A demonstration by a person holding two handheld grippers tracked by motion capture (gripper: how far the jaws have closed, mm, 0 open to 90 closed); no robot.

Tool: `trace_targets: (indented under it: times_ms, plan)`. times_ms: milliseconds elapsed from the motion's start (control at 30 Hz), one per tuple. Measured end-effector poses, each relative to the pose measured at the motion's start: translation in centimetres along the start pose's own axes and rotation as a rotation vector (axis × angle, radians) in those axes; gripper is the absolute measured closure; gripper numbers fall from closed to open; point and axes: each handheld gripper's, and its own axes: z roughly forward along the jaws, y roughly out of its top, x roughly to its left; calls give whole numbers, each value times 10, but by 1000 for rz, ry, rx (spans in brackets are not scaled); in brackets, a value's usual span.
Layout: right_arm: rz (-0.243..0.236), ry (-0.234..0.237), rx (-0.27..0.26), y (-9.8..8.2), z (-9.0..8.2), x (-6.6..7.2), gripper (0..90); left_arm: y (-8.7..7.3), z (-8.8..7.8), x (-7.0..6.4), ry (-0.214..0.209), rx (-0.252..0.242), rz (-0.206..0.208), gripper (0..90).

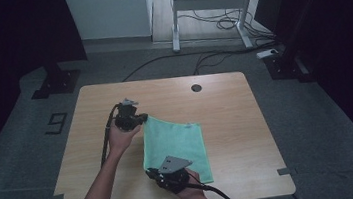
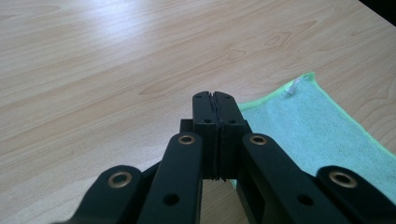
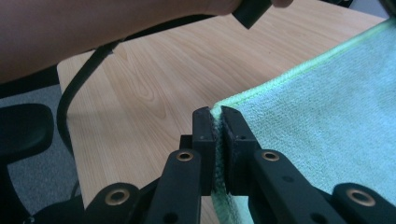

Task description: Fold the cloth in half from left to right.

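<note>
A light green cloth [image 1: 176,147] lies flat on the wooden table [image 1: 225,104]. My left gripper [image 1: 141,118] is at the cloth's far left corner with its jaws pressed flush together. In the left gripper view the cloth [image 2: 322,126] runs up against the right jaw of the gripper [image 2: 215,95], and no fabric shows in the seam. My right gripper [image 1: 156,173] is at the near left corner. In the right gripper view the gripper [image 3: 217,112] is shut on the cloth [image 3: 317,112], with the green hem caught between the pads.
A round cable hole [image 1: 196,87] is in the table's far side. Black cables [image 1: 104,140] trail from both grippers. A forearm [image 3: 93,32] crosses the top of the right gripper view. A white desk frame [image 1: 207,10] and loose wires stand on the floor beyond.
</note>
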Motion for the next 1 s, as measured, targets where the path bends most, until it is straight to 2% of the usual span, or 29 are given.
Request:
trace_targets:
  times_ms: [167,300,433,733,867,967,1000]
  plan:
    - [7,6,10,-1,2,-1,847,-4,1,4,7,10,-10,885]
    - [10,22,0,8,8,1,847,-1,-12,10,26,7,-12,885]
    - [-2,28,-41,22,7,8,845,3,-26,13,35,-10,-18,884]
    - [10,39,-16,17,18,12,845,-8,-8,15,35,25,-27,884]
    - [22,52,-27,24,25,10,845,-2,-20,23,50,0,-38,884]
    - [22,56,-59,33,27,13,845,1,-32,27,76,-16,-41,884]
    - [23,53,-67,35,26,14,845,2,-34,27,74,-19,-43,884]
